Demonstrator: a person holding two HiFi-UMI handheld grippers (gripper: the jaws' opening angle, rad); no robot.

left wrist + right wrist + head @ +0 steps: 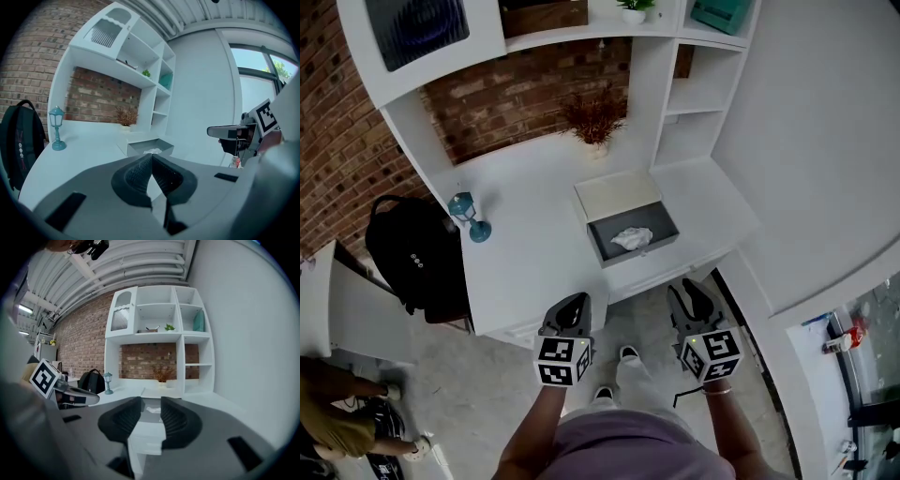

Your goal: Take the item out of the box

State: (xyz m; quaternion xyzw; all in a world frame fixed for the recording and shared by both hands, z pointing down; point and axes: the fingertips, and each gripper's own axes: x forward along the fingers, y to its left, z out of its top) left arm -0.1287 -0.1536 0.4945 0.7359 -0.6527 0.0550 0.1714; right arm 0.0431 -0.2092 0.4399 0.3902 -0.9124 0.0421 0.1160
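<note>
An open grey box (602,246) stands on the white desk (525,244), with a crumpled white item (632,238) lying inside. Its pale lid (617,194) lies just behind it. Both grippers hover over the floor in front of the desk edge, short of the box. My left gripper (572,309) has its jaws together at the tips and holds nothing. My right gripper (695,298) is open with nothing between its jaws. The left gripper view shows the left gripper (152,155) aimed at the box (140,147) and item (152,151). Between the right gripper's (151,398) jaws the item (153,409) shows far ahead.
A teal lantern (469,216) stands on the desk's left part and a dried plant (595,120) at the back by the brick wall. A black backpack (412,253) sits left of the desk. White shelves (694,103) rise at the right. A person (337,422) is at lower left.
</note>
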